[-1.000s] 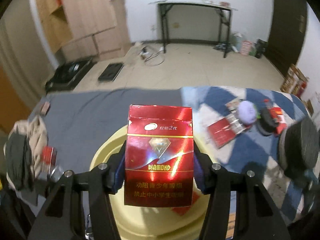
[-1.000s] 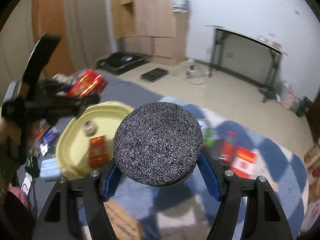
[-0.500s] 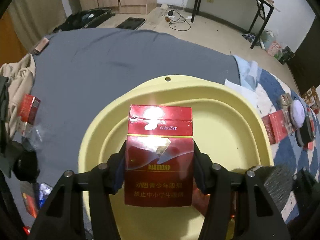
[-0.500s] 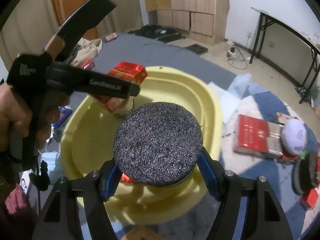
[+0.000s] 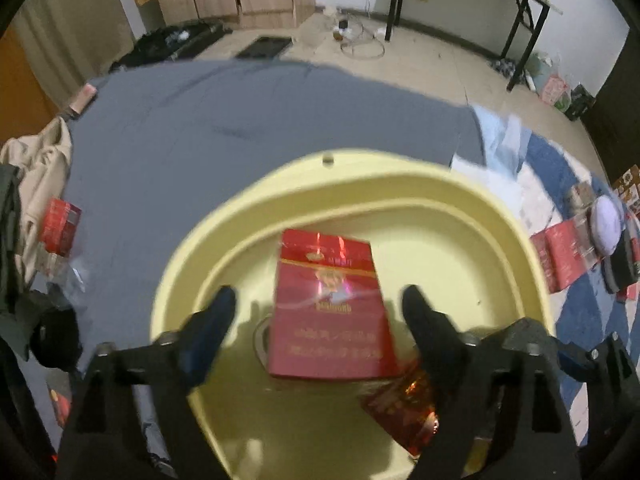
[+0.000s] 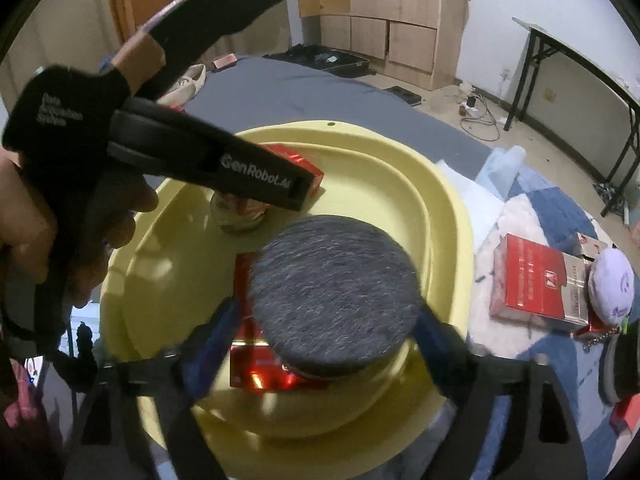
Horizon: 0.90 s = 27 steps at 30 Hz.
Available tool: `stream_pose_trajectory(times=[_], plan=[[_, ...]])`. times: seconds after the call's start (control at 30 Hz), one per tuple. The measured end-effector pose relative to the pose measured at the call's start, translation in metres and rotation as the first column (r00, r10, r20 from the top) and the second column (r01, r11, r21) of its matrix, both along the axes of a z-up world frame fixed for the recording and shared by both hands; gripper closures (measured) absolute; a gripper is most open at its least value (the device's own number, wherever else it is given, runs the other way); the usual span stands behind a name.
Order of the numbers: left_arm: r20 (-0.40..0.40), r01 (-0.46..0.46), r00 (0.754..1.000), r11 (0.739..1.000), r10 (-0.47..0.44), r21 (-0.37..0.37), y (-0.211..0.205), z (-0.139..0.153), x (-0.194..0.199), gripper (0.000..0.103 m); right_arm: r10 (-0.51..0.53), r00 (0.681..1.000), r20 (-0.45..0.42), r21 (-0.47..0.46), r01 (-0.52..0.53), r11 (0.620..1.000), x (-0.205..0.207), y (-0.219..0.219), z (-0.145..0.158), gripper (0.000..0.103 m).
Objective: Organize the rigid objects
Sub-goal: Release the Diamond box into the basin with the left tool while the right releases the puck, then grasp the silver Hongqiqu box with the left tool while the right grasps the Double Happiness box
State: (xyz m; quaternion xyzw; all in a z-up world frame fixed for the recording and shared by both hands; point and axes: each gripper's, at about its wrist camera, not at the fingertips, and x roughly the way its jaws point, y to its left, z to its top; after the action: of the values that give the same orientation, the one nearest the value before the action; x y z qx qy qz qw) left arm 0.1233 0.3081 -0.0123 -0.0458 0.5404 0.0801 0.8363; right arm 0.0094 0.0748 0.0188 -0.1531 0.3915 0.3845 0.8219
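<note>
Over the yellow plastic basin [image 5: 500, 216], both grippers hang tilted down with their fingers spread wide. The left gripper [image 5: 316, 304] has just been opening: the red Diamond cigarette pack [image 5: 328, 308] sits between its fingers with clear gaps on both sides, tilted, blurred, and not gripped. Whether it has reached the basin floor cannot be told. Beneath its lower edge shows part of a round jar [image 5: 260, 340], and at lower right lies another red pack [image 5: 404, 408] inside the basin.

The right gripper [image 6: 324, 316] has likewise just been opening. A round dark grey foam-topped disc [image 6: 332, 292] lies between its fingers, blurred, with the pads drawn back from its edge. It hangs above a shiny red pack [image 6: 256, 372] on the basin [image 6: 448, 216] floor.

From the right wrist view, a person's hand [image 6: 24, 232] grips the left tool's handle at the left. The basin rests on a grey sheet [image 5: 240, 120]. To its right, on a blue-and-white cloth [image 6: 560, 216], lie a red-and-silver box [image 6: 536, 284] and a white round puff [image 6: 612, 288].
</note>
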Motion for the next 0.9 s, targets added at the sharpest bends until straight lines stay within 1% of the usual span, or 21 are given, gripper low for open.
stream_pose_trajectory(times=[0.07,0.13,0.2,0.27,0.33,0.37,0.4,0.43,0.47,0.53,0.57,0.63,0.7,0.77,0.8,0.9], plan=[[0.044,-0.005,0.999,1.000,0.005,-0.002,-0.003,0.016,-0.002,0.007,-0.004,1.000,-0.002,0.029,0.004,1.000,-0.003,-0.006,0.005,0.001],[0.090,0.012,0.996,1.000,-0.010,-0.027,-0.011,0.031,-0.004,0.001,-0.012,1.000,-0.006,0.066,0.012,0.998,-0.007,-0.018,0.012,0.000],[0.122,0.054,0.991,0.997,-0.048,-0.047,-0.028,0.044,-0.004,0.000,-0.021,1.000,0.004,0.090,0.020,0.996,-0.010,-0.032,0.018,0.000],[0.138,0.129,0.983,0.991,-0.122,-0.042,-0.053,0.053,-0.005,0.000,-0.041,0.999,0.017,0.108,0.039,0.993,-0.016,-0.053,0.027,0.000],[0.147,0.227,0.964,0.974,-0.223,-0.010,-0.087,0.059,-0.007,0.000,-0.082,0.996,0.028,0.110,0.079,0.991,-0.020,-0.083,0.038,0.000],[0.143,0.263,0.955,0.965,-0.260,-0.006,-0.101,0.060,-0.008,0.000,-0.097,0.995,0.031,0.110,0.093,0.990,-0.021,-0.096,0.041,0.000],[0.131,0.310,0.943,0.951,-0.305,-0.018,-0.115,0.059,-0.008,0.000,-0.115,0.993,0.034,0.108,0.111,0.988,-0.022,-0.112,0.046,0.000],[0.118,0.364,0.926,0.931,-0.359,-0.023,-0.132,0.056,-0.010,0.000,-0.134,0.990,0.039,0.102,0.129,0.986,-0.024,-0.128,0.050,0.000],[0.114,0.406,0.908,0.914,-0.403,-0.012,-0.145,0.055,-0.012,0.000,-0.157,0.987,0.047,0.094,0.152,0.984,-0.026,-0.145,0.053,0.000],[0.094,0.464,0.881,0.886,-0.464,0.025,-0.165,0.053,-0.012,0.000,-0.214,0.975,0.061,0.066,0.210,0.975,-0.028,-0.182,0.056,0.000],[0.078,0.486,0.870,0.873,-0.488,0.045,-0.174,0.050,-0.013,0.000,-0.230,0.971,0.065,0.057,0.227,0.972,-0.028,-0.192,0.057,0.000],[0.061,0.506,0.858,0.860,-0.510,0.065,-0.186,0.044,-0.012,0.000,-0.283,0.957,0.069,0.038,0.281,0.959,-0.027,-0.216,0.056,0.000],[0.053,0.525,0.846,0.846,-0.531,0.094,-0.196,0.040,-0.004,0.000,-0.339,0.939,0.055,0.042,0.337,0.941,-0.025,-0.236,0.051,0.000],[0.032,0.573,0.814,0.810,-0.580,0.127,-0.207,0.033,0.004,0.000,-0.399,0.915,0.061,0.053,0.396,0.917,-0.022,-0.251,0.044,0.000],[0.008,0.594,0.799,0.791,-0.602,0.147,-0.211,0.027,0.010,0.000,-0.431,0.900,0.064,0.059,0.428,0.902,-0.019,-0.257,0.039,0.000],[-0.058,0.654,0.753,0.734,-0.656,0.184,-0.219,0.010,0.029,0.000,-0.503,0.861,0.071,0.027,0.503,0.864,-0.001,-0.269,0.019,0.000]])
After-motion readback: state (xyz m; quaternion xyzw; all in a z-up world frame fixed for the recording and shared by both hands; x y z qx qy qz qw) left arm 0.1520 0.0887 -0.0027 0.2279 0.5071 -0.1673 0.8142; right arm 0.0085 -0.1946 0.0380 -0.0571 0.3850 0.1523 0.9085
